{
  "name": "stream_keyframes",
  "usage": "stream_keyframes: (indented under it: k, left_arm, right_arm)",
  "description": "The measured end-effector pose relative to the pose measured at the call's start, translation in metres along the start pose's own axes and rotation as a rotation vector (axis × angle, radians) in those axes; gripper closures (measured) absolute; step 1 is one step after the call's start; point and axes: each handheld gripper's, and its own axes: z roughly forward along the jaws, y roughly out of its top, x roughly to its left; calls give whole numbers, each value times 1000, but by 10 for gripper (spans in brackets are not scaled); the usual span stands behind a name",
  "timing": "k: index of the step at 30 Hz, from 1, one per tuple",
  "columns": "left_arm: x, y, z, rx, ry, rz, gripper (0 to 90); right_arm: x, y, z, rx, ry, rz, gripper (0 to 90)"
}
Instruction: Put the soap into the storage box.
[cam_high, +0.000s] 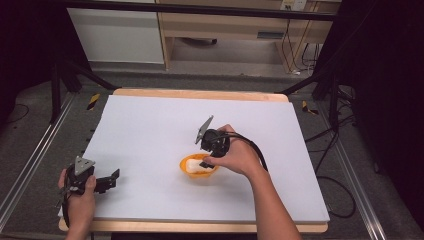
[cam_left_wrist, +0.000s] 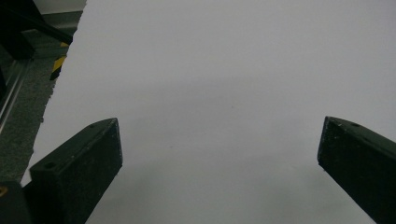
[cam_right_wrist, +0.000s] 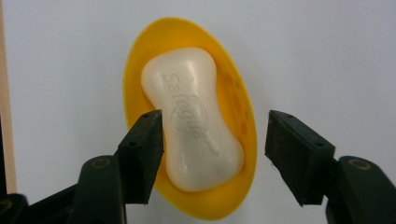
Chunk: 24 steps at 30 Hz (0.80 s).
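Observation:
A white bar of soap (cam_right_wrist: 194, 126) with a pressed-in brand name lies in an oval yellow soap dish (cam_right_wrist: 135, 60) on the white tabletop (cam_high: 150, 130). My right gripper (cam_right_wrist: 215, 140) hangs just over the dish, pointing down, its jaws apart on either side of the bar. One jaw stands close by the soap's edge, the other well off it. In the high view the dish (cam_high: 186, 161) and soap (cam_high: 196, 169) sit near the table's middle under the right gripper (cam_high: 206, 163). My left gripper (cam_high: 112, 179) rests at the front left edge, open, with bare table between its jaws (cam_left_wrist: 219, 149).
The white board lies on a wooden table whose edge (cam_high: 200, 94) shows at the back. Black stand legs (cam_high: 75, 75) flank the table, and cables (cam_high: 330, 150) trail on the floor to the right. Wooden furniture (cam_high: 225, 25) stands behind.

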Motion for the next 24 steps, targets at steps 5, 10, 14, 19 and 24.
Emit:
stream_keyframes:
  k: [5,10,14,19,24]
  left_arm:
    - [0,0,0,1,1,1,0]
    - [0,0,0,0,1,2,0]
    - [0,0,0,-1,1,2,0]
    - [0,0,0,-1,2,3,0]
    - [0,0,0,0,2,2,0]
  right_arm:
    - [-3,-10,-5,-22,-9,19,372]
    - [-5,-24,-10,-49,-15,47,366]
    - [-8,-37,-14,-76,-22,79,352]
    - [-10,-50,-17,-100,-37,121,304]
    - [-11,-63,-21,-134,-54,184,225]
